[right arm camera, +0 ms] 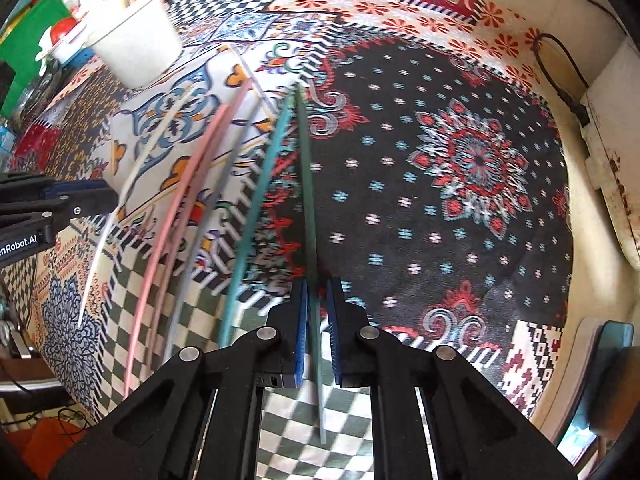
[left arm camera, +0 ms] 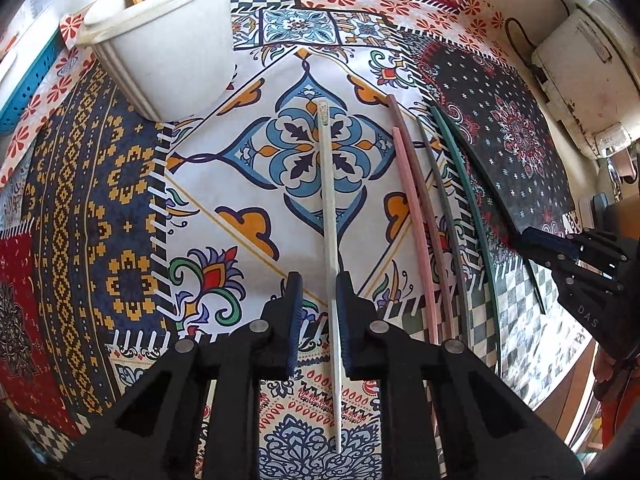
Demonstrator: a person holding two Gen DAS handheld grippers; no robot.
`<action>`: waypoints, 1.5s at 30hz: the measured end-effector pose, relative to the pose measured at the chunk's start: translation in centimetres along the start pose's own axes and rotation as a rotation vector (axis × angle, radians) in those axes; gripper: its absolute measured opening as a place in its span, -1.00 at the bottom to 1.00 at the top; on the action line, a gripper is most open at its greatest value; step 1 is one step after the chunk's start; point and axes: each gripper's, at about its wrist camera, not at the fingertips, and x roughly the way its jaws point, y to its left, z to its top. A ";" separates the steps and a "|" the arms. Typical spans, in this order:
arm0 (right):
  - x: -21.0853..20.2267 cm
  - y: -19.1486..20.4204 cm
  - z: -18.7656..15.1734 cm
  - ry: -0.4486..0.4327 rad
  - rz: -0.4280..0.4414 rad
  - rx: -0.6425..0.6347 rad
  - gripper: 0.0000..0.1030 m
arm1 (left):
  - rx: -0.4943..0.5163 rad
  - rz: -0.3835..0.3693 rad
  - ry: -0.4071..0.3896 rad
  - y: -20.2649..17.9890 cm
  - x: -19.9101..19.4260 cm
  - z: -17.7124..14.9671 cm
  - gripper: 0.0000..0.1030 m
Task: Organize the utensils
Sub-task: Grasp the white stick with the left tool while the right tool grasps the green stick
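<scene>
Tabletop: patterned cloth.
White tub: far left corner.
White chopstick: mid-table, between nearly closed left gripper pads; right pad touching, left gap — may roll or pivot.
Dark green chopstick: toward right edge, pinched by right gripper; off-centre hold — may droop.

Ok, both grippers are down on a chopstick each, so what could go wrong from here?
The left gripper straddles the white chopstick with a gap still showing at one pad, so the stick may slip or pivot when lifted. The right gripper takes the dark green chopstick near its end, so the long free part could swing. Its teal neighbour touches it at the far tips and might get dragged along.
</scene>
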 end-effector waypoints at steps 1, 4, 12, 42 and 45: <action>-0.1 -0.8 -0.1 0.002 0.002 0.012 -0.84 | -0.013 -0.012 0.003 0.2 0.0 0.1 -0.70; -0.4 -2.8 0.0 0.015 0.034 0.036 -0.84 | -0.024 -0.038 0.014 0.7 -0.1 0.6 -0.70; 0.5 -4.4 3.5 0.031 0.104 -0.013 -0.84 | 0.006 -0.029 0.037 -0.1 0.5 2.9 -0.70; 5.1 -0.2 14.2 0.110 0.112 -0.183 -0.88 | 0.248 0.094 0.127 -4.8 4.2 9.1 -0.90; 5.0 -0.3 14.3 0.111 0.134 -0.150 -0.89 | 0.205 0.071 0.125 -4.7 4.1 9.0 -0.92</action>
